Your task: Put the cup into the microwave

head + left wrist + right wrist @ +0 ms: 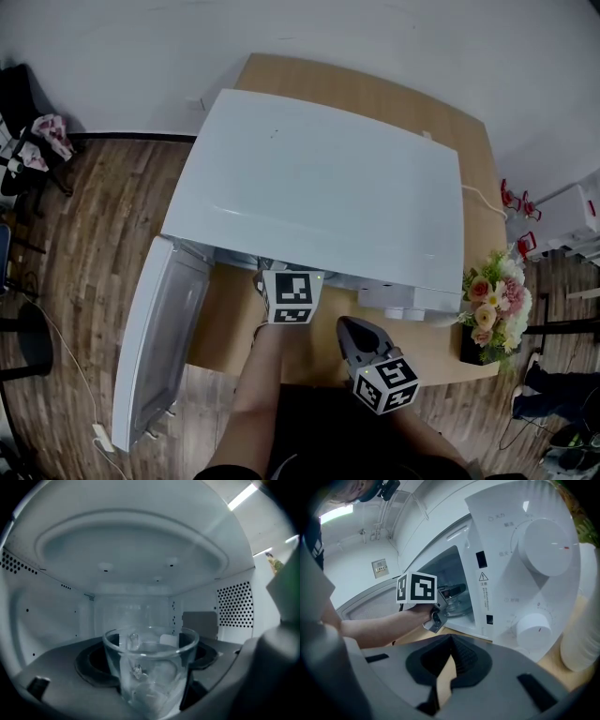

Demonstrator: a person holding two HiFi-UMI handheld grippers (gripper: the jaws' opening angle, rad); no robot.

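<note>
Clear glass cup (149, 667) held inside the white microwave (319, 187)
We think it could tip or knock the dark turntable ring (93, 667) at 6 o'clock if let go tilted. Fingers of the right gripper (447, 667) sit together, empty, outside; farther in, fingers of the left gripper (447, 597) clamp the cup.

Showed a clear glass cup (149, 667) upright inside the white microwave (319, 187), over its dark turntable recess (93, 667), with door (155, 337) swung open leftward.
</note>
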